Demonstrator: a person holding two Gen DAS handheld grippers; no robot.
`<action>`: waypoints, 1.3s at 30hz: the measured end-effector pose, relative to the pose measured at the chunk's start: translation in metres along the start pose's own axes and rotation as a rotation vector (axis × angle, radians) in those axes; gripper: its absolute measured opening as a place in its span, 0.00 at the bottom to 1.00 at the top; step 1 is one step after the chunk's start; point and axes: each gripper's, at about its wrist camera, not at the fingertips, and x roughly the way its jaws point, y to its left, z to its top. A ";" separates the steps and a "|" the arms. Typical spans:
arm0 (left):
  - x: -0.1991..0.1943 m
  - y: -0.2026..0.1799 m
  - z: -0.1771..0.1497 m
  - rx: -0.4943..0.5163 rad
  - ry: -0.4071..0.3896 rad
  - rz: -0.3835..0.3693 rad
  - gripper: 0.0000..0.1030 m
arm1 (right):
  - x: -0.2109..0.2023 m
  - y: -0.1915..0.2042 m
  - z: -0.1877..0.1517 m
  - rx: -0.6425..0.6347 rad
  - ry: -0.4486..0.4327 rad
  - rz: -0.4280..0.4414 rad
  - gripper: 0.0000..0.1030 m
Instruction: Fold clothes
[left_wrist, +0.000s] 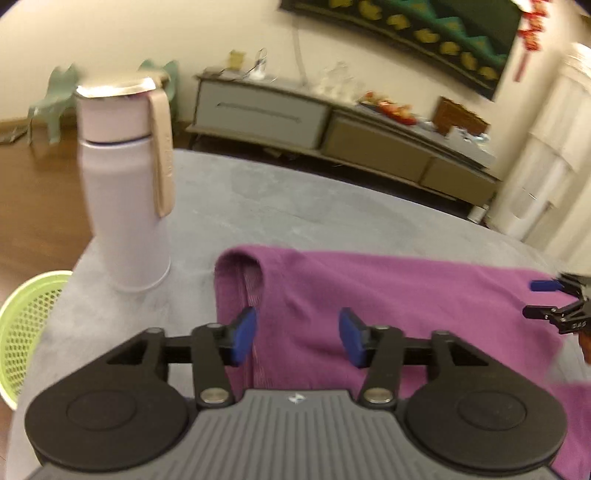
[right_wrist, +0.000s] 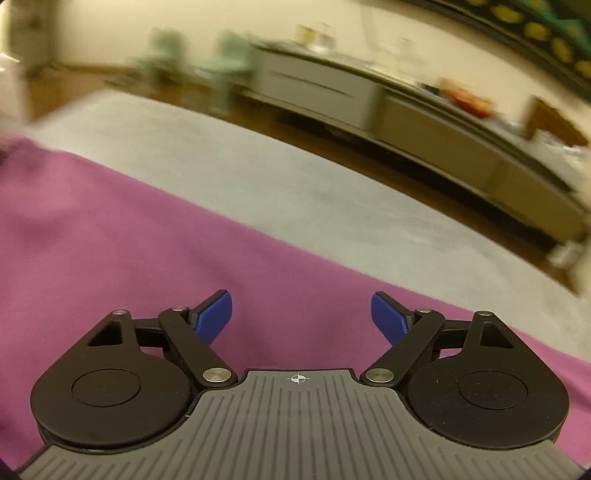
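A purple garment (left_wrist: 388, 306) lies spread on the grey table (left_wrist: 258, 206), with a folded edge at its left end. My left gripper (left_wrist: 297, 338) is open just above the garment's left part, empty. My right gripper (right_wrist: 301, 319) is open over the garment (right_wrist: 110, 240) near its far edge, empty. The right gripper's fingers also show at the right edge of the left wrist view (left_wrist: 554, 299), open above the cloth.
A pale lilac bottle (left_wrist: 125, 184) with a strap stands on the table left of the garment. A green mesh basket (left_wrist: 26, 332) sits beyond the table's left edge. A low grey cabinet (left_wrist: 332, 125) lines the far wall across wooden floor.
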 end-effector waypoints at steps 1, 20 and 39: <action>-0.012 -0.004 -0.009 0.029 0.004 -0.006 0.53 | -0.009 0.009 -0.004 -0.029 -0.003 0.066 0.84; -0.072 -0.005 -0.116 0.187 0.008 -0.040 0.67 | -0.003 0.003 0.023 0.023 -0.038 -0.164 0.30; -0.136 -0.003 -0.016 -0.072 -0.019 -0.075 0.05 | -0.175 0.032 -0.170 -0.159 0.173 0.211 0.02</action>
